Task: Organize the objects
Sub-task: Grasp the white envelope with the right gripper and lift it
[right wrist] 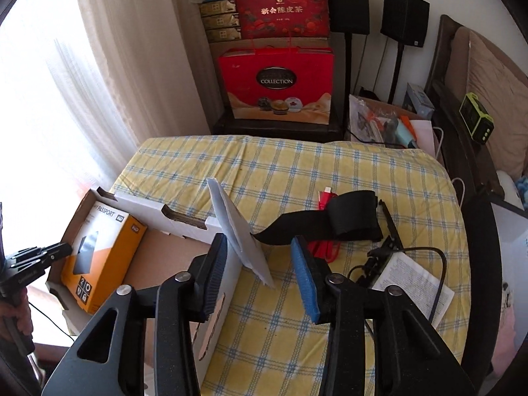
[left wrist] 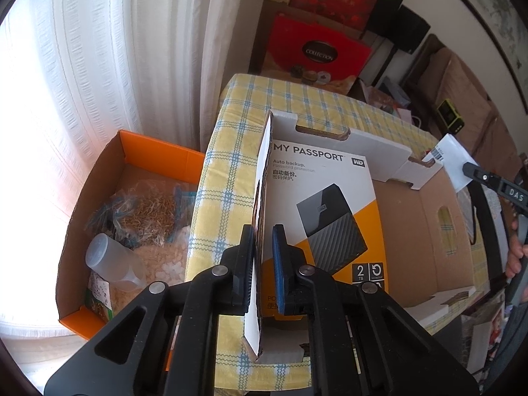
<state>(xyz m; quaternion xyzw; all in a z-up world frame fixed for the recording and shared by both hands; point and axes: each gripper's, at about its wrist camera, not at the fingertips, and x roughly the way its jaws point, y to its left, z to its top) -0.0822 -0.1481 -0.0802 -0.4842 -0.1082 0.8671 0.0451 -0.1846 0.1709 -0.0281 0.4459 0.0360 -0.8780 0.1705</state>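
An open cardboard box (left wrist: 422,224) lies on the yellow plaid table (right wrist: 297,171). An orange and white My Passport carton (left wrist: 323,198) sits inside it. My left gripper (left wrist: 264,241) is shut on the box's white left wall (left wrist: 262,181). My right gripper (right wrist: 260,250) hovers at the box's right corner. A flat white packet (right wrist: 241,241) stands tilted between its fingers. The packet touches the left finger, and a gap shows before the blue pad of the right finger (right wrist: 305,280). Whether the packet rests on anything I cannot tell.
On the table right of the box lie a black strap (right wrist: 346,217), a red cable (right wrist: 326,247), a black lead (right wrist: 379,257) and a printed leaflet (right wrist: 412,277). An orange-lined box (left wrist: 109,217) with bags and a bottle sits left, below the table. Red gift bags (right wrist: 277,85) stand behind.
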